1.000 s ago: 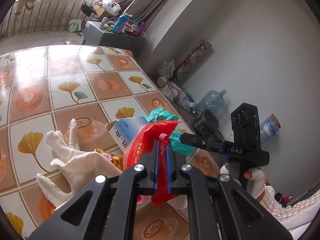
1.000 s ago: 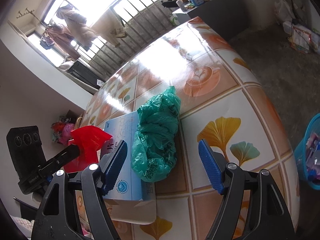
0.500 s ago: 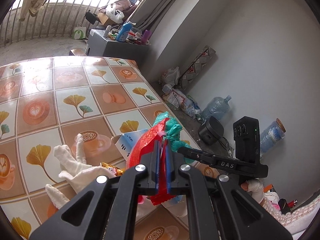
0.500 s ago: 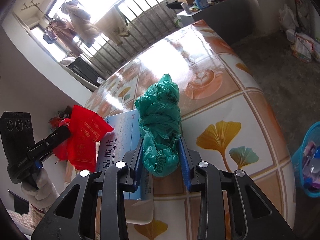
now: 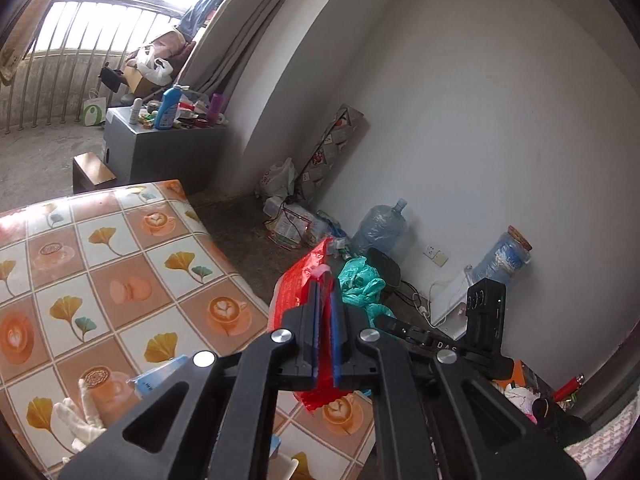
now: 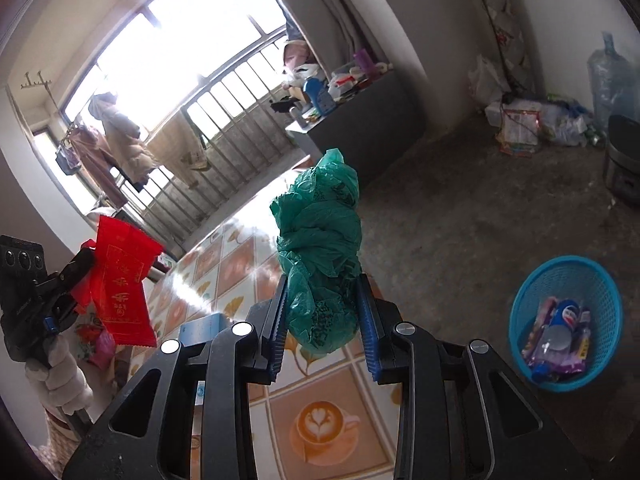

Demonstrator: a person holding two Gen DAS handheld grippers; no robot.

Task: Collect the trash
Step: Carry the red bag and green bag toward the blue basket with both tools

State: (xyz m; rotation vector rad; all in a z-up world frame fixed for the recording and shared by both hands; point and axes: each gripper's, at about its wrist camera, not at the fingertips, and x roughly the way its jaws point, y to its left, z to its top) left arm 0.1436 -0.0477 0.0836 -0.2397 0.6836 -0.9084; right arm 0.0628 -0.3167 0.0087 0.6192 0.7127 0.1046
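Observation:
My left gripper point(image 5: 325, 312) is shut on a red plastic wrapper point(image 5: 298, 292), held in the air above the table's right edge; the wrapper also shows in the right wrist view point(image 6: 120, 280). My right gripper point(image 6: 323, 320) is shut on a crumpled green plastic bag point(image 6: 320, 248), lifted off the table; the bag also shows in the left wrist view point(image 5: 360, 280). A blue mesh trash basket point(image 6: 566, 280) with several wrappers and a can inside stands on the floor at the right.
The tiled-pattern table point(image 5: 100, 280) holds a blue and white box point(image 5: 158, 376) and a white glove point(image 5: 76, 424). Water jugs point(image 5: 378, 228), bags and cables lie along the wall. A grey cabinet point(image 5: 160, 148) with bottles stands by the window.
Both grippers rose and swung right, off the table, carrying the wrapper and the bag. One second ago the right gripper was open around the bag; it closed on it and lifted it.

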